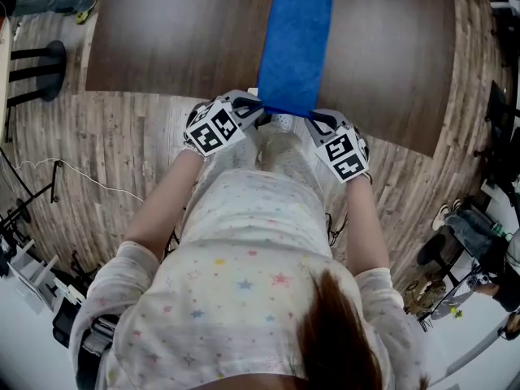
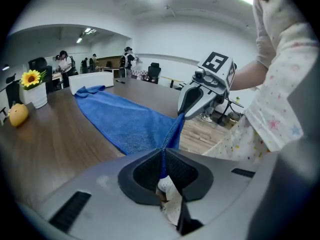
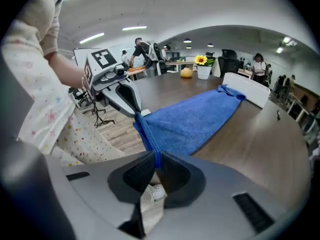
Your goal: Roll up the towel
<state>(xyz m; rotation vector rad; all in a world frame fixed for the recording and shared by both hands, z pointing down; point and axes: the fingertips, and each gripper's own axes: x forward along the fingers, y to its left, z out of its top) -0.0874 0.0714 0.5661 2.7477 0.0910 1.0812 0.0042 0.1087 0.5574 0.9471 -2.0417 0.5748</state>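
We saw a blue towel (image 1: 296, 47), a dark brown table (image 1: 162, 39), black-and-white markers on the grey left gripper (image 1: 256, 110) and right gripper (image 1: 313, 120), and pastel stars on a white top (image 1: 244, 275).

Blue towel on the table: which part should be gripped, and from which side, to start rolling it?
Grip the two corners of the near short edge of the blue towel, coming from the near side of the table. It lies flat and long, stretching away from the person, so that edge should roll forward. The left hand-held gripper and right hand-held gripper are shut on those corners.
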